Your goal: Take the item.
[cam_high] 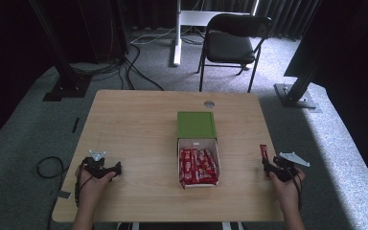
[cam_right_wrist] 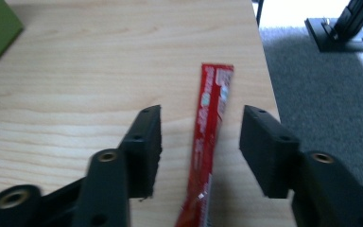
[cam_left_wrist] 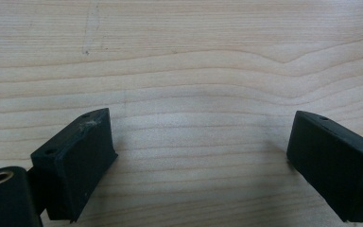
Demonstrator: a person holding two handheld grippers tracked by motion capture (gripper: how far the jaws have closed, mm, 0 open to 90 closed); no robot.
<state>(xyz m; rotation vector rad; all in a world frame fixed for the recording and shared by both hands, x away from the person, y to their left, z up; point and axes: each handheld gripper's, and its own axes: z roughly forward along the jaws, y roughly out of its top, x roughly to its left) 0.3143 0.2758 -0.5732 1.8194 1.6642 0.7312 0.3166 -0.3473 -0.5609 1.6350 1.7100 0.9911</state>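
With the red snack stick (cam_right_wrist: 211,142) lying flat near the table's (cam_high: 139,124) right edge between the parted, non-touching jaws of the right gripper (cam_right_wrist: 201,146), the set-down looks finished, so next comes lifting clear toward the box (cam_high: 197,142), the left gripper (cam_left_wrist: 198,156) spread idle.

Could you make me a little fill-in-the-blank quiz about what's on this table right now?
1. The single red snack bar lies on the table between the jaws of the ____ gripper.
2. The white box near the middle of the table is packed with ____ wrapped bars.
3. The lid lying just beyond that box is ____ in colour.
4. Between the jaws of the left gripper there is bare ____.

Missing words: right; red; green; wood
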